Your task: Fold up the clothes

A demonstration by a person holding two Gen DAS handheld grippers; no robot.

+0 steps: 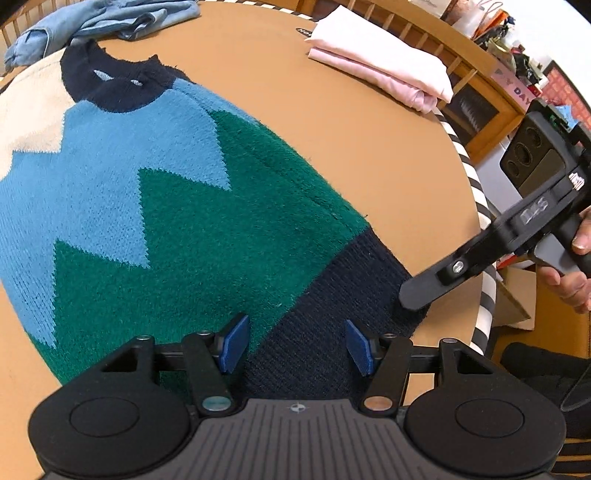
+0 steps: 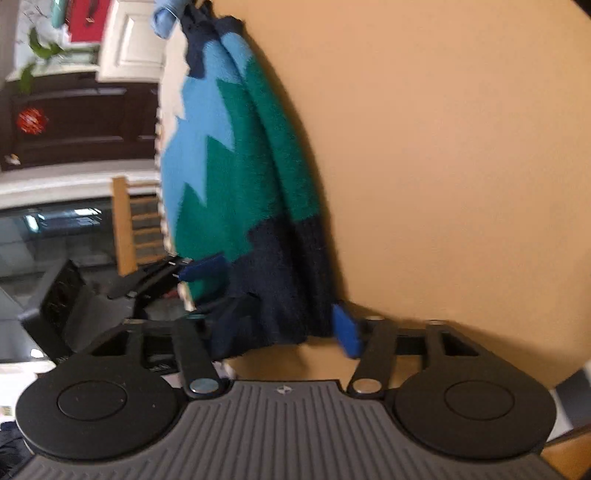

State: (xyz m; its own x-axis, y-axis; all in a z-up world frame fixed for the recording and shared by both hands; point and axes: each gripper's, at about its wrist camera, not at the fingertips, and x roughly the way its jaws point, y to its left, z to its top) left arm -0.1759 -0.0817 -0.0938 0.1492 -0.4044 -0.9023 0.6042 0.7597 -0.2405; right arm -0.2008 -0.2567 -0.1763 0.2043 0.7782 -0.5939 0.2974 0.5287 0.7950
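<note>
Wooden chairs are ringing the round tan table point(image 1: 369, 155), where a blue, green and navy knit sweater point(image 1: 155, 192) is lying flat. Left gripper point(image 1: 295, 345) is hovering over the navy hem, fingers apart. Right gripper point(image 2: 291, 325) is reaching the hem's corner, fingers apart around it. Folded pink clothes point(image 1: 380, 61) and a crumpled blue garment point(image 1: 107, 22) are sitting beyond

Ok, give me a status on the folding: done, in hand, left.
Done: a pink garment lies folded at the table's far side. In hand: the sweater lies with its sleeves folded in; both grippers are at its navy hem, the left gripper open over it, the right gripper open around its corner. Left: folding the sweater's body, then the crumpled blue garment beyond its collar.
</note>
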